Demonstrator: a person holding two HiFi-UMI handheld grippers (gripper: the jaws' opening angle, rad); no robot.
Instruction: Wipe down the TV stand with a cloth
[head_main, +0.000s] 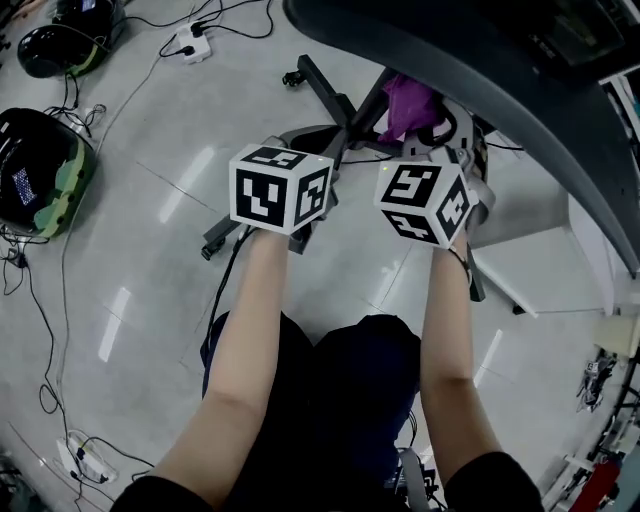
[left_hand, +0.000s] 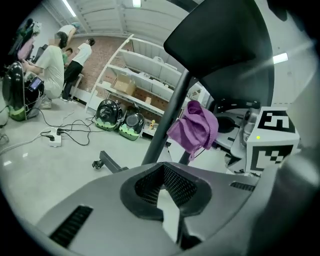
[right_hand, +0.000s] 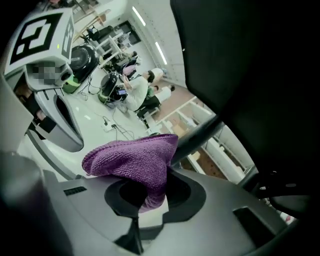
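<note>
Right hand-held gripper (right_hand: 150, 192) is clamped shut on a purple cloth (right_hand: 135, 162); a fold runs down between the jaws and the rest bunches above them. The left hand-held gripper (left_hand: 162, 172) has its mesh-faced pads meeting at the tips, with nothing between them.

In the head view, a glossy grey floor (head_main: 150, 260) fills most of the frame. A dark curved panel (head_main: 480, 80) arcs over the upper right. Under it stands the TV stand (left_hand: 167, 120), with a black slanted pole and a low leg ending in a caster (head_main: 292, 77). Both arms reach forward side by side, each gripper topped by its marker cube. The cloth sits ahead of the right cube, just beside the pole and below the panel. Whether it touches the pole cannot be told.

White shelving (left_hand: 145, 85) lines the far wall, with people (left_hand: 52, 65) gathered at its left end. Black-and-green units (head_main: 40, 170) lie on the floor well to the left, among loose cables. A white power strip (head_main: 192, 42) rests farther back.
</note>
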